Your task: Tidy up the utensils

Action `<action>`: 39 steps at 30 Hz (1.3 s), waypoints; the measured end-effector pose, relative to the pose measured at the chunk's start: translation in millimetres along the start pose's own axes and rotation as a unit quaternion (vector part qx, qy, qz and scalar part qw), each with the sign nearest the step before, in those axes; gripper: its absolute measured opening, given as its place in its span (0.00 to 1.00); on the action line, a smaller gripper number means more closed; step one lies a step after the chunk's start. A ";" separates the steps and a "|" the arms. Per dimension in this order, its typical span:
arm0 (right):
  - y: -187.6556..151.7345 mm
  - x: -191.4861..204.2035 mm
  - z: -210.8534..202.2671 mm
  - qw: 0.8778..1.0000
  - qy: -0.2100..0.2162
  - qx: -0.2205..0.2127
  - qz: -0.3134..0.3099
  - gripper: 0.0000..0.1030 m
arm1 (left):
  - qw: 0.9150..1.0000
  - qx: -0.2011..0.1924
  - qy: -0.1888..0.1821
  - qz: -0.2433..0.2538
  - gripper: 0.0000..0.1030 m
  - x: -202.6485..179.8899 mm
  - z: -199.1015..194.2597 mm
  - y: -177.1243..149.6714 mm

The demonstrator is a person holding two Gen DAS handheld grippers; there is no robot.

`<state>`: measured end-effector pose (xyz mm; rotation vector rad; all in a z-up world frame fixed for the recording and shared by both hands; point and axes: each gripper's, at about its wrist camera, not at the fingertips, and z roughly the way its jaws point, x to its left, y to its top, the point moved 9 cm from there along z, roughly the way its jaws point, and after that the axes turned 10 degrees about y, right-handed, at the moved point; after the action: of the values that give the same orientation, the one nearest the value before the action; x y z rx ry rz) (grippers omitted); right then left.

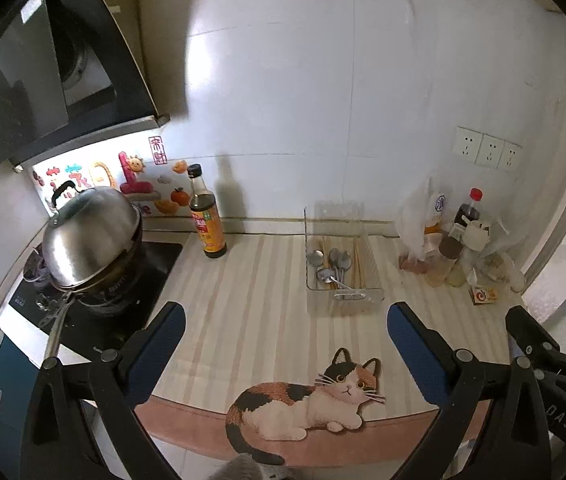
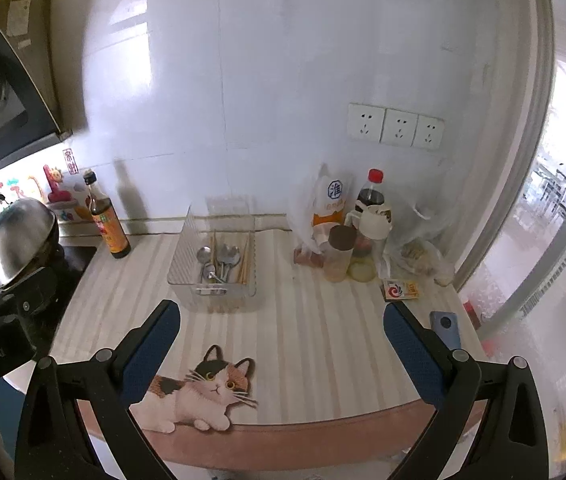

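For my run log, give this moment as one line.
left hand-held gripper open | right hand-held gripper open | spoons, chopsticks in clear bin

Home kitchen — range hood (image 1: 43, 76) over a stove (image 1: 95, 292) with a lidded wok (image 1: 87, 240), sauce bottle (image 1: 207, 220), condiments (image 2: 359, 236) and wall sockets (image 2: 395, 126) by the striped desk (image 1: 267, 312).

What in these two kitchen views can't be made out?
- Clear plastic utensil tray: spoons and chopsticks overlap; count unclear in both views.
- Steel-lidded pot: lid hides contents.
- Blue phone: right gripper finger covers part.
- Plastic bags: contents blurred.
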<state>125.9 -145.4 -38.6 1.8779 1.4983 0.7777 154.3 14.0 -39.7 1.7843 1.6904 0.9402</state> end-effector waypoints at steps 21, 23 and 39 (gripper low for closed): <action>25.7 4.5 -27.4 1.000 0.000 -0.001 -0.003 1.00 | 1.000 0.017 0.010 0.005 1.00 4.3 -15.1 15.9; 26.8 3.7 -27.6 1.000 -0.001 -0.003 -0.002 1.00 | 1.000 0.018 0.012 0.007 1.00 4.5 -14.1 16.4; 25.3 2.9 -21.2 1.000 0.002 0.005 -0.007 1.00 | 1.000 0.027 0.011 0.009 1.00 8.3 -2.3 11.1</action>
<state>126.1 -145.0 -5.4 1.8719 1.5194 0.7704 159.6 20.8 -28.6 1.8335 1.7313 0.9345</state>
